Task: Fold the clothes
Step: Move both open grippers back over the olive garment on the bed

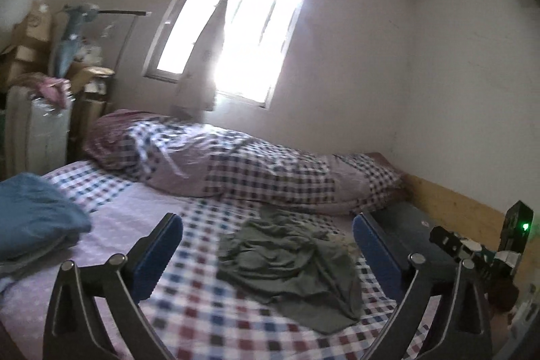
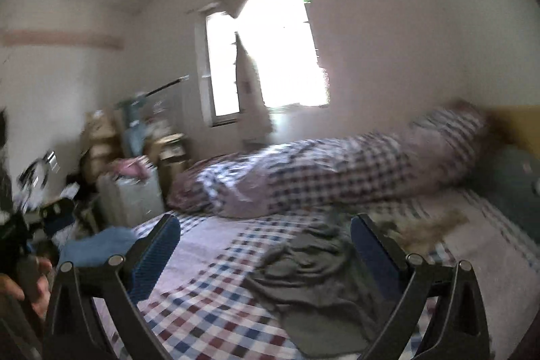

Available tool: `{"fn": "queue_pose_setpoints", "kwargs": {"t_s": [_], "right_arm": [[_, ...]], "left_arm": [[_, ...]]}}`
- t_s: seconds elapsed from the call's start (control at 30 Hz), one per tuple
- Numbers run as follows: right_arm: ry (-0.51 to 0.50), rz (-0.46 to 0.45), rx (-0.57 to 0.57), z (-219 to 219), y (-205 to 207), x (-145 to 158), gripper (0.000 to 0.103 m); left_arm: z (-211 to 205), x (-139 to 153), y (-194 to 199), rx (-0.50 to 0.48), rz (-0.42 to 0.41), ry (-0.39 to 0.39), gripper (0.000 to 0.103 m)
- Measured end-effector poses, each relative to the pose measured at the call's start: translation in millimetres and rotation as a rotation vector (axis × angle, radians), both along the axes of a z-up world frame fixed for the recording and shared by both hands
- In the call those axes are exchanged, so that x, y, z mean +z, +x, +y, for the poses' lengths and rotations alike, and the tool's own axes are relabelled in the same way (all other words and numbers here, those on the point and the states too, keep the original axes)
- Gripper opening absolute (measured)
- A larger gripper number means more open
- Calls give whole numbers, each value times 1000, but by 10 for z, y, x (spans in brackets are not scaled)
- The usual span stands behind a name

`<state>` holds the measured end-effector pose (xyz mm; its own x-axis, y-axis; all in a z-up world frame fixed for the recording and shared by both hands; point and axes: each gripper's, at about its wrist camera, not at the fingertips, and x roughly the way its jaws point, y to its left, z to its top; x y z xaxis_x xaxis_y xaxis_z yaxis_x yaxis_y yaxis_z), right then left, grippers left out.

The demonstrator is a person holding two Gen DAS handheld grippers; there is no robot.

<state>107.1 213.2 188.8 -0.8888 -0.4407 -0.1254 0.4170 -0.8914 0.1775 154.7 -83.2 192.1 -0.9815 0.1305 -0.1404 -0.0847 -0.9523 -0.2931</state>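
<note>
A crumpled olive-green garment (image 1: 290,269) lies on the checked bedsheet (image 1: 202,299), ahead of and between the fingers of my left gripper (image 1: 268,225), which is open and holds nothing. In the blurred right wrist view the same green garment (image 2: 314,285) lies in front of my right gripper (image 2: 266,225), also open and empty. Both grippers hover above the bed, apart from the cloth. The other gripper's body (image 1: 479,248) shows at the right edge of the left wrist view. A hand (image 2: 20,285) on a gripper handle appears at the far left of the right wrist view.
A rolled checked duvet (image 1: 256,171) lies across the back of the bed. Blue folded cloth (image 1: 30,218) sits at the left. A dark flat case (image 1: 415,231) rests by the wooden bed frame (image 1: 465,208). Boxes and clutter (image 1: 37,63) stand at the left wall.
</note>
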Motion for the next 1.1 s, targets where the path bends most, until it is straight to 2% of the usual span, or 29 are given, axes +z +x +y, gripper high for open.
{"fn": "queue_pose_setpoints", "kwargs": {"t_s": [0.13, 0.3, 0.5, 0.63, 0.77, 0.97, 1.1], "right_arm": [[-40, -48, -122, 361, -226, -46, 103], [60, -118, -279, 486, -582, -266, 103], [180, -239, -259, 279, -849, -876, 103], [245, -298, -261, 105, -947, -1194, 103], [303, -334, -268, -3, -1026, -1406, 103], [271, -416, -284, 64, -1180, -1658, 103], [288, -407, -309, 62, -1211, -1690, 103]], "left_arm": [[347, -70, -406, -19, 8, -48, 102], [542, -369, -894, 6, -25, -108, 102], [667, -1089, -1304, 3, -191, -173, 102], [770, -1366, -1424, 0, -249, -217, 102], [814, -1518, -1543, 39, -295, -245, 102], [885, -1569, -1579, 44, -299, -279, 102], [934, -1598, -1595, 44, -299, -302, 102]]}}
